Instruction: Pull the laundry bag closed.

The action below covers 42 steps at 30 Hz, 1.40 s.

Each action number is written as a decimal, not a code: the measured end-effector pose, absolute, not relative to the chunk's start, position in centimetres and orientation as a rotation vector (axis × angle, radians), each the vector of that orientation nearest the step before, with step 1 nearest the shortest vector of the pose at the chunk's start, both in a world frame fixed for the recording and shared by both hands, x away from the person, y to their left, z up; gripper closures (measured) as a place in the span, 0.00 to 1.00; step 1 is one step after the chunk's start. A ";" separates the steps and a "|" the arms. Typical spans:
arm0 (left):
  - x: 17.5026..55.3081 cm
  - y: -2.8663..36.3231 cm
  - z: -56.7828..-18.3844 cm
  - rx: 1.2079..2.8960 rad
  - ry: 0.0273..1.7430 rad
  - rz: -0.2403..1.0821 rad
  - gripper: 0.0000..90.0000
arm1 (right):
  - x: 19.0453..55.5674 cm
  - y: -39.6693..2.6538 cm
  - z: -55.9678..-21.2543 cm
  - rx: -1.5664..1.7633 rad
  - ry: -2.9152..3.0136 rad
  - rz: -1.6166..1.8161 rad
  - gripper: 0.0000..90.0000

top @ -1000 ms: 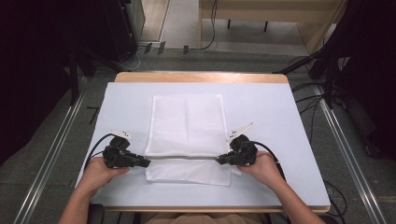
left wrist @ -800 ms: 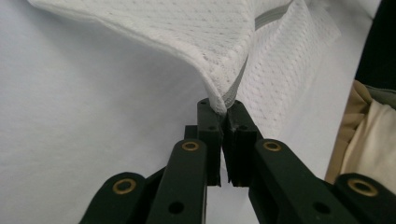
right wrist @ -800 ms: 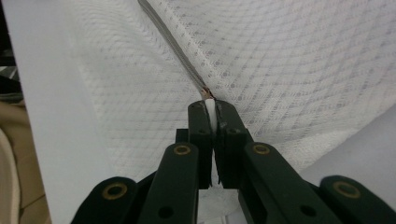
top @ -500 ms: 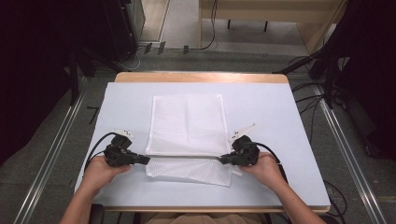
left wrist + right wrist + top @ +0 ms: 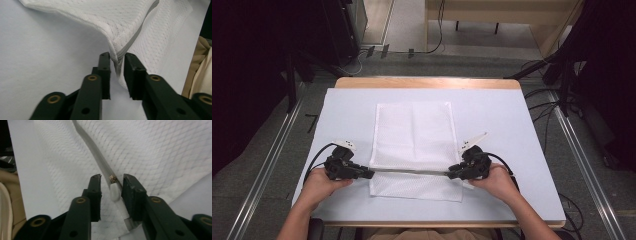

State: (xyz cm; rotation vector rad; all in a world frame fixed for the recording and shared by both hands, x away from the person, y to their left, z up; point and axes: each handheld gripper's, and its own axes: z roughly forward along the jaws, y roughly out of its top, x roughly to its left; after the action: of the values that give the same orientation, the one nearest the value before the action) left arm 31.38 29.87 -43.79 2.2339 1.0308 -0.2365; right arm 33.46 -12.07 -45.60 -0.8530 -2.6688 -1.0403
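A white mesh bag (image 5: 414, 150) lies flat in the middle of the desk (image 5: 512, 130), its long side running from twelve to six o'clock. A grey zipper (image 5: 409, 171) crosses it from nine to three near the six o'clock end, with a strip of mesh below it toward the person.

The left claw (image 5: 368, 174) sits at the nine o'clock end of the zipper and the right claw (image 5: 453, 173) at the three o'clock end, both pointing inward toward each other. I'd say they are set that way to keep the zipper line stretched straight between them, so the bag lies smooth.

Both claws have just been opening. In the left gripper view the jaws of the left claw (image 5: 117, 65) stand apart with the bag's (image 5: 105, 20) corner and the end of the zipper (image 5: 120, 53) rising between them. The mesh is still lifted in a fold there, though the pads no longer press it, so the claw is released. In the right gripper view the right claw (image 5: 112, 182) is likewise released: the zipper (image 5: 95, 152) runs up between the jaws, and its pale pull tab (image 5: 114, 190) with a small metal slider lies in the gap, close to the right-hand jaw but not pinched.

To my eye the hands (image 5: 319, 182) have finished pulling the bag taut and are letting it go.
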 end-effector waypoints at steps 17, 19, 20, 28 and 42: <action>31.2 30.9 -42.9 2.124 1.034 -0.125 0.55 | 34.0 -13.8 -44.9 -0.916 -2.714 -1.261 0.56; 31.3 31.1 -42.8 2.114 1.041 -0.104 0.52 | 34.1 -14.1 -44.8 -0.925 -2.727 -1.283 0.52; 31.3 31.1 -42.8 2.105 1.048 -0.104 0.52 | 34.1 -14.2 -44.8 -0.931 -2.736 -1.296 0.51; 31.2 31.6 -42.5 2.089 1.084 -0.012 0.47 | 34.5 -15.9 -44.6 -1.060 -2.745 -1.383 0.45; 31.5 33.1 -42.6 2.051 1.181 0.176 0.40 | 35.5 -19.2 -44.9 -1.248 -2.737 -1.443 0.34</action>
State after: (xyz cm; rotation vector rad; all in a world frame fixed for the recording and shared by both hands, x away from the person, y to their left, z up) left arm 31.49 33.13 -42.64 2.0506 1.1809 0.1764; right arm 35.49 -19.24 -44.90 -1.2484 -2.7366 -1.4435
